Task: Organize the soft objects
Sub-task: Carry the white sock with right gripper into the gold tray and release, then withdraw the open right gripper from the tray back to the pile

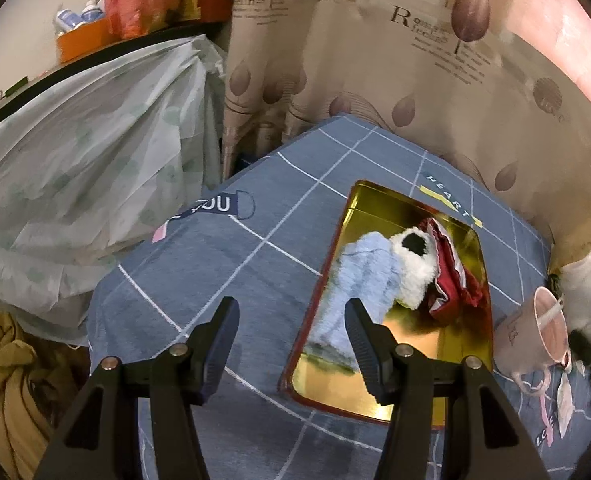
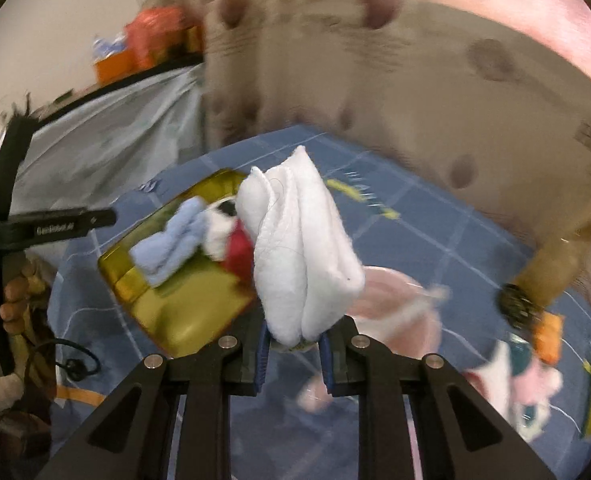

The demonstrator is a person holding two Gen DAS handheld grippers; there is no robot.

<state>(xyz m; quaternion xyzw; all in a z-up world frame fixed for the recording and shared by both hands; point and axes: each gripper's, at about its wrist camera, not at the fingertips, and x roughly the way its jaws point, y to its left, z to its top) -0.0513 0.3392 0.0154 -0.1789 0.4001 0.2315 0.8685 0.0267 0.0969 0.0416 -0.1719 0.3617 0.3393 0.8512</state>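
Note:
A gold metal tray (image 1: 391,384) lies on the blue checked bed cover (image 1: 255,248). In it are a light blue fluffy cloth (image 1: 359,268), a white plush with a black patch (image 1: 411,264) and a red cloth (image 1: 455,276). My left gripper (image 1: 291,332) is open and empty above the tray's near left edge. My right gripper (image 2: 295,344) is shut on a folded white cloth (image 2: 303,248) and holds it in the air to the right of the tray (image 2: 183,312). The blue cloth (image 2: 171,244) and red cloth (image 2: 239,252) show there too, blurred.
A pink mug (image 1: 543,332) with a spoon stands right of the tray. Small pink and white items (image 2: 527,384) lie on the cover at right. A patterned curtain (image 1: 375,60) hangs behind the bed. A plastic-draped table (image 1: 75,160) stands at left.

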